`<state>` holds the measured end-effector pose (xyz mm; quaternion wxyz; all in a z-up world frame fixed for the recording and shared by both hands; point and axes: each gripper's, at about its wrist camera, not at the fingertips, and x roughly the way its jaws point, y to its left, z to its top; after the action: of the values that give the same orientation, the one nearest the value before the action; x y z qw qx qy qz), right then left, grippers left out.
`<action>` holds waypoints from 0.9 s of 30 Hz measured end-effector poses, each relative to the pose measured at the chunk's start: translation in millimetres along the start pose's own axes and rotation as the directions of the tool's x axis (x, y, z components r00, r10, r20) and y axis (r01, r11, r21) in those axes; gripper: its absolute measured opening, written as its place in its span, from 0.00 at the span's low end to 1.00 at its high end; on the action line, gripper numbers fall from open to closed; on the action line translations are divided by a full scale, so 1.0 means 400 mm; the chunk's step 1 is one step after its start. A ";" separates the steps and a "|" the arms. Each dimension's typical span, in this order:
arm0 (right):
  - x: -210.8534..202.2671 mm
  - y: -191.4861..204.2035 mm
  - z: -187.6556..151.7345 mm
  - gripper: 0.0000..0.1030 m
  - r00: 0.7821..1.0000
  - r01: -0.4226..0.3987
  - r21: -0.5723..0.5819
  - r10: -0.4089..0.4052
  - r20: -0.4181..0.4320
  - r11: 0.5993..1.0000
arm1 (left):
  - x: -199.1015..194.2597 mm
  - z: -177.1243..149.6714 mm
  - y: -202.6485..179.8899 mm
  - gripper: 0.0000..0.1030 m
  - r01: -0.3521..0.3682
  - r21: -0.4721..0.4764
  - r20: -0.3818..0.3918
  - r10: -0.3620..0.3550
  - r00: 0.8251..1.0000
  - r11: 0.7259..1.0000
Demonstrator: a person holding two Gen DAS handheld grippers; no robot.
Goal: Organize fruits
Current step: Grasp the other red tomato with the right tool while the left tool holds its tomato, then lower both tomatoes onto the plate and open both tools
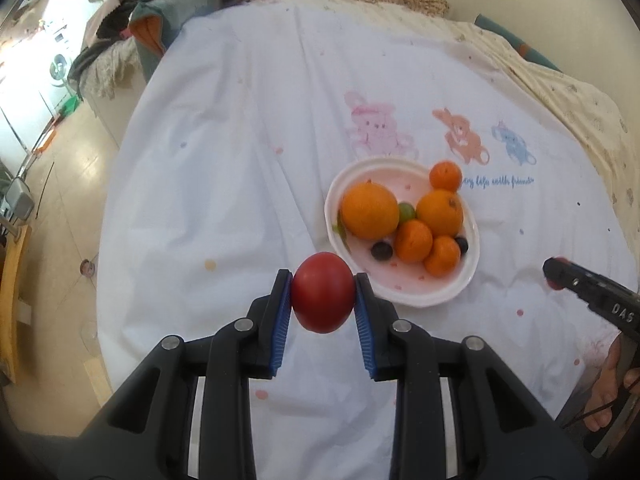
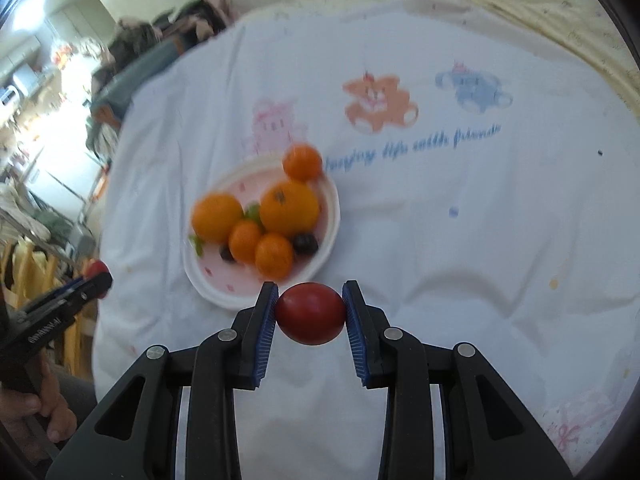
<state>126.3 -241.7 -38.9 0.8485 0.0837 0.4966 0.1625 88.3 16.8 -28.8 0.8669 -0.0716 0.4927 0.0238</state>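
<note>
Left wrist view: left gripper [image 1: 322,298] pinching a red tomato [image 1: 322,292] between blue pads [image 1: 280,332], lifted above the white sheet [image 1: 224,168], just short of the near rim of the white plate [image 1: 436,294]. On the plate: two large oranges [image 1: 370,211], two small mandarins [image 1: 414,240], a green fruit [image 1: 406,212] wedged between the oranges, two dark round fruits [image 1: 381,251]. A third mandarin [image 1: 445,176] at the plate's far rim; whether on the rim or just off it, cannot tell. Printed bears [image 1: 462,138] on the sheet beyond the plate.

Right wrist view, blurred: right gripper [image 2: 310,312] clamped on a second red tomato [image 2: 310,313], clear of the sheet, near the plate's near rim. A hand [image 2: 44,408] at the lower left edge, gripping the other tool's handle.
</note>
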 end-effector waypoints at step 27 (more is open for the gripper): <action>0.220 -0.042 0.201 0.34 0.992 -0.126 0.036 0.126 -0.017 0.991 | 0.240 0.094 -0.106 0.26 0.044 0.085 -0.144 -0.032 0.989 0.995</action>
<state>239.4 -224.2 -76.0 0.8302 0.1280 0.5011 0.2080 174.4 -22.5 -87.9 0.8322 -0.0443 0.5524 -0.0195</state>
